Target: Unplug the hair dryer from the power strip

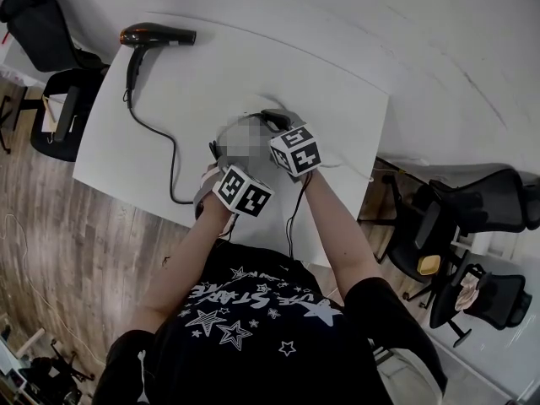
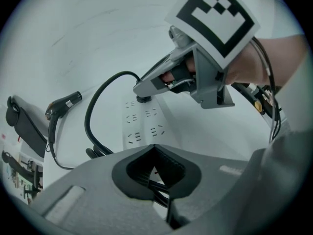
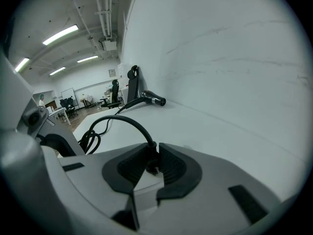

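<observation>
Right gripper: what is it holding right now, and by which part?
The hair dryer's plug, pinched across its body just below the cord, while plugged into the power strip.

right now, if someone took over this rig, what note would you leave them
Left gripper: jaws together at the power strip's near end, seemingly on its black cable.
Right gripper: shut on the plug, still seated in the strip's far socket.
Hair dryer: lying at the table's far left, cord looping back to the plug.
Done: plug gripped. Left: pull it out while the strip is held.
</observation>
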### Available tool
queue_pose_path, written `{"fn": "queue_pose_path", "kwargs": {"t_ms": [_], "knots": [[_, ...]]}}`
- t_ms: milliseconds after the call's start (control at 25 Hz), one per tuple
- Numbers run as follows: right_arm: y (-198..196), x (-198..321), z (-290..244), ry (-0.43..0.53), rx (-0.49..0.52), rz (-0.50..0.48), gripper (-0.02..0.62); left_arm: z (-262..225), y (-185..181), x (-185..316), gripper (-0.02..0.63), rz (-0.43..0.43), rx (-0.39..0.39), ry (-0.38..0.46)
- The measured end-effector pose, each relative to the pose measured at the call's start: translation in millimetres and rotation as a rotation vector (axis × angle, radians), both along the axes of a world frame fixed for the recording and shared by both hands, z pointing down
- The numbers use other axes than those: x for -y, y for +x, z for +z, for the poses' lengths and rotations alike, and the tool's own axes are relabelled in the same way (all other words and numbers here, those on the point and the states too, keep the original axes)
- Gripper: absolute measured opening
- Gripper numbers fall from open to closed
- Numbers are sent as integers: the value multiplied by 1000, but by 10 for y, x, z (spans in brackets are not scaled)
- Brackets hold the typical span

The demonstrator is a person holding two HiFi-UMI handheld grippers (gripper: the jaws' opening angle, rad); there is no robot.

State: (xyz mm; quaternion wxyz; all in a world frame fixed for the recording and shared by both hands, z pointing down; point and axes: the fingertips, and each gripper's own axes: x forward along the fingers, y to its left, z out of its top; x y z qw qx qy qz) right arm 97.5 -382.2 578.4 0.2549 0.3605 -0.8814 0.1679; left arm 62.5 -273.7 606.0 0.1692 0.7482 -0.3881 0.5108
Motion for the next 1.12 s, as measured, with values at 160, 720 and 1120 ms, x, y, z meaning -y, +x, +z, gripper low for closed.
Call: {"fn": "queue_pose_path", "kwargs": {"t_ms": [160,720,1120], "knots": [[1,-11,-26,15,-33,-12,74,-6,12,-1,7,-8,-12,-19],[-82,-67,-46,116,-163,-78,72,2,-8,2,8,-17,-23,-36],[-106,-40,-309,153,-91,-72,72,4,3,13,8,-13,-31,-48]]}}
